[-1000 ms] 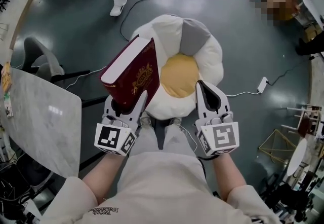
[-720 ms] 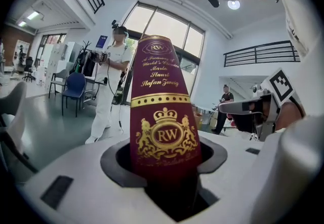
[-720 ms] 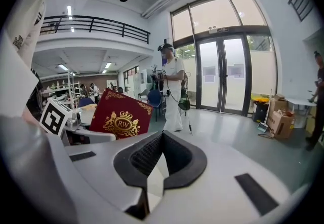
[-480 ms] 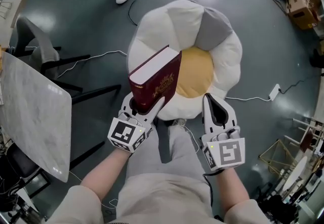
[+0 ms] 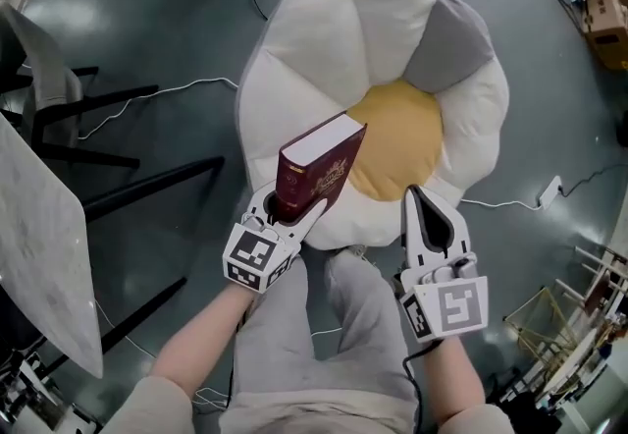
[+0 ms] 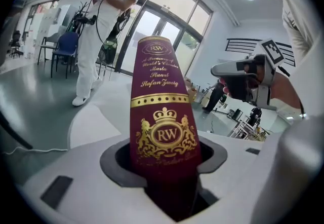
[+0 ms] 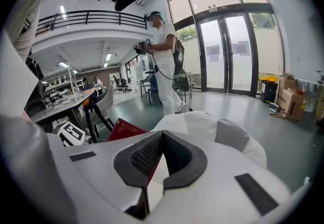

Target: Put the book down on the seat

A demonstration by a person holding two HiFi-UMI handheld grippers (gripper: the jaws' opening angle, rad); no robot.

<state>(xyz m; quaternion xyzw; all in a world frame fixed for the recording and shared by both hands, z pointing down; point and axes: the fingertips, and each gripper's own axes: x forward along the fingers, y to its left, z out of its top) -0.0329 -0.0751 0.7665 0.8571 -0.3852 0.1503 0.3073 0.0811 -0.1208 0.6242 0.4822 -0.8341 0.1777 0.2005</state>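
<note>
A thick dark red book with gold print stands nearly upright in my left gripper, whose jaws are shut on its lower end. It hangs over the near left edge of the seat, a white flower-shaped cushion with one grey petal and a yellow centre. In the left gripper view the book's spine rises from between the jaws of the left gripper. My right gripper is shut and empty, at the seat's near right edge. The right gripper view shows its closed jaws, the book and the seat.
A marble-topped table and black chair legs stand at the left. Cables run over the grey floor. Cardboard boxes sit at the far right, a wire rack lower right. A person in white stands beyond the seat.
Both grippers and the view have moved forward over the seat. The book has come down and to the right with the left gripper, now over the cushion's near edge.
</note>
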